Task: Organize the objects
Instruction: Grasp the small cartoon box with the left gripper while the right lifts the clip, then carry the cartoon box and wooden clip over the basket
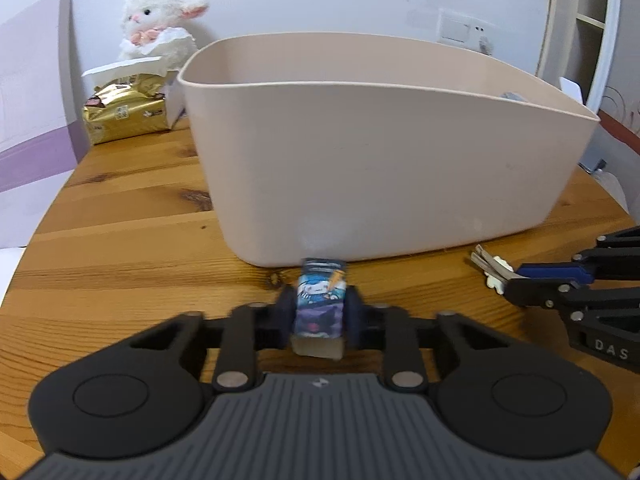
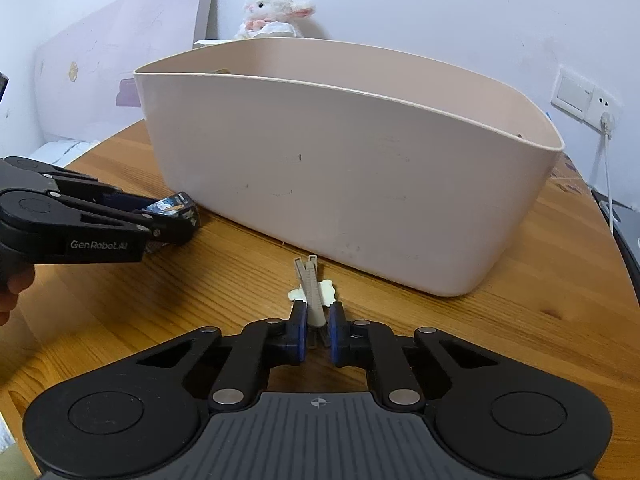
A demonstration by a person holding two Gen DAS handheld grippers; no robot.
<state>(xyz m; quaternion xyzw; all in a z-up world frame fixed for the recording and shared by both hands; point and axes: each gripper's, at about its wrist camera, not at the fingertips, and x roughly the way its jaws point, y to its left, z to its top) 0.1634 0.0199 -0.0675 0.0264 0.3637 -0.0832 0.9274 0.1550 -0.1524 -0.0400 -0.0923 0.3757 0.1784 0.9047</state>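
Patterned eraser [image 1: 320, 304] clamped in left gripper [image 1: 320, 312], hair clip [image 2: 314, 292] between right gripper [image 2: 317, 330] pads

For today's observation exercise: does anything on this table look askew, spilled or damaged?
Nothing stands out. The beige bin sits upright on the wooden table; no spill or damage shows.

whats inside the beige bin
Mostly hidden by the beige bin's tall front wall. Only a small grey thing peeks above the far right rim; the floor is out of sight.
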